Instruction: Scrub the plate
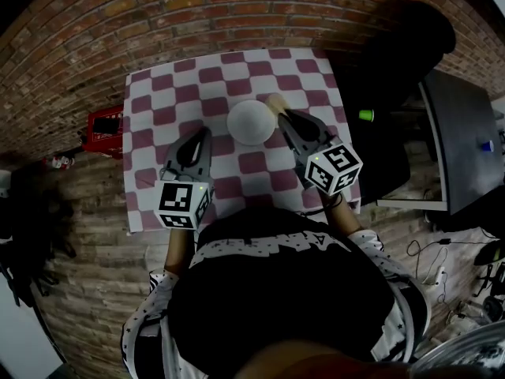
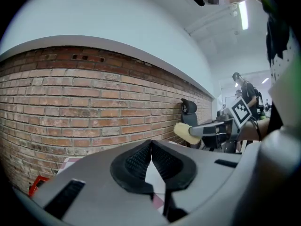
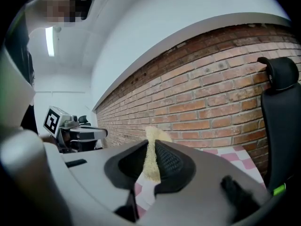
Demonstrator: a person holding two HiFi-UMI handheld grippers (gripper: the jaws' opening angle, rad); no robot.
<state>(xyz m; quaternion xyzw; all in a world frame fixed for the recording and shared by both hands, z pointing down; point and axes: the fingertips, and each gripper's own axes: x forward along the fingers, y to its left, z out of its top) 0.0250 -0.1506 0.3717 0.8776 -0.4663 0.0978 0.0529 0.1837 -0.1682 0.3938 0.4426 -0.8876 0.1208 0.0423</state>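
Yellow sponge (image 3: 151,157) between right gripper (image 1: 281,118) jaws

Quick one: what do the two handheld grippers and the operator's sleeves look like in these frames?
The left gripper and right gripper match: grey tapered plastic bodies with black ribbed pads. Each carries a white cube printed with black square markers. No cables are visible. The sleeves are black and white with a small speckled pattern.

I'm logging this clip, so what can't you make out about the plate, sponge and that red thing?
The plate: head view too small to show dirt.
The sponge: whether it touches the plate is unclear; the right hand-held gripper covers part of it.
The red thing on the floor: too small and dark.
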